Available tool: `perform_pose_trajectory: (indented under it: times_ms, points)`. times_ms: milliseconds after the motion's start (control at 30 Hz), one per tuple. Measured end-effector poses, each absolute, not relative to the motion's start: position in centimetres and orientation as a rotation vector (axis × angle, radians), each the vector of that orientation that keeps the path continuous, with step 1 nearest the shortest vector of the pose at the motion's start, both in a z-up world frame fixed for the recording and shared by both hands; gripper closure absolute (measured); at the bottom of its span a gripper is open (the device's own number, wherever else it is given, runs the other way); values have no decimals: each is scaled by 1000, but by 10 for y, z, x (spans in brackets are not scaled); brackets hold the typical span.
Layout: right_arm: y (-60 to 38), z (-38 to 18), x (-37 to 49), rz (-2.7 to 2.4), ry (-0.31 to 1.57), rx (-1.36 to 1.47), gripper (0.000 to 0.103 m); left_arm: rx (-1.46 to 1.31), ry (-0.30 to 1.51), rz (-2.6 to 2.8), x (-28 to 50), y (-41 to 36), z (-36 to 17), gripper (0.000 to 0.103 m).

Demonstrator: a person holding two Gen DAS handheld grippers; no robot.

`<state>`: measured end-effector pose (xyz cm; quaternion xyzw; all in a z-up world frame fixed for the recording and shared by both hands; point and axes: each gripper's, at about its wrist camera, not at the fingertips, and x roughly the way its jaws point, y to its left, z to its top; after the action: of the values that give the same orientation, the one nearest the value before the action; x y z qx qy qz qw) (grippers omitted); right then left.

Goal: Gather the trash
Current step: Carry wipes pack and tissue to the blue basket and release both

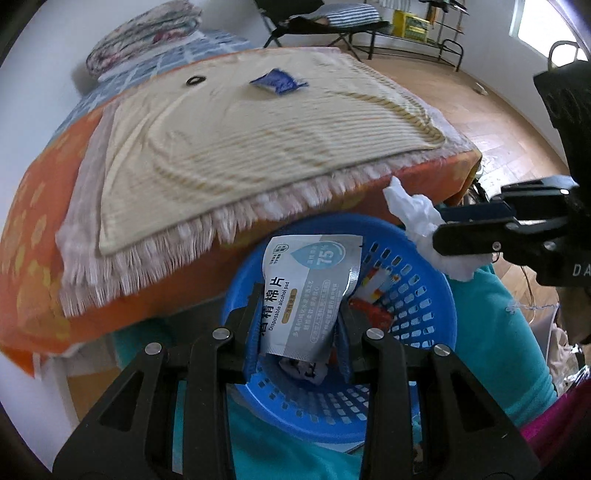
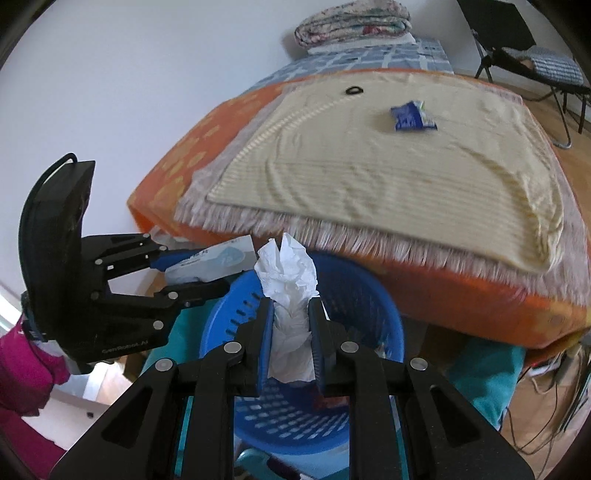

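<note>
My left gripper [image 1: 301,295] is shut on a grey alcohol pad packet [image 1: 310,280] and holds it over the blue perforated basket [image 1: 421,306], which holds several wrappers. My right gripper [image 2: 291,314] is shut on a crumpled white tissue [image 2: 290,280] above the same basket [image 2: 369,299]. The right gripper also shows in the left wrist view [image 1: 443,230] with the tissue [image 1: 417,218]. The left gripper shows in the right wrist view [image 2: 214,271] with the packet [image 2: 218,260]. A blue wrapper [image 1: 277,81] [image 2: 412,116] lies on the cream mat on the bed.
The bed has an orange cover [image 1: 26,236] and a fringed cream mat [image 1: 258,129] with a small black ring [image 1: 194,80] on it. Folded quilts [image 2: 354,18] sit at its far end. A teal cloth [image 1: 506,314] lies under the basket. A folding chair [image 2: 524,48] stands on the wooden floor.
</note>
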<state>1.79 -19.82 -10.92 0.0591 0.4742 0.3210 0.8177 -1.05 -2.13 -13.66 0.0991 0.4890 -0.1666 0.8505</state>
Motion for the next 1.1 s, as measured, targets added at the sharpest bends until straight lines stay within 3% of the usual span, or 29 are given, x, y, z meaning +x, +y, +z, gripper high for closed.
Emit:
perform_pose_trajectory:
  times_ms: [800, 900, 1100]
  points:
    - [-186, -155, 1, 649, 1105, 132, 83, 145, 1094, -296, -21, -18, -172, 64]
    - [-185, -157, 2, 643, 1108, 131, 83, 142, 1096, -288, -20, -18, -174, 58]
    - [-182, -160, 4, 635, 1118, 124, 82, 140, 1104, -279, -19, -16, -177, 57]
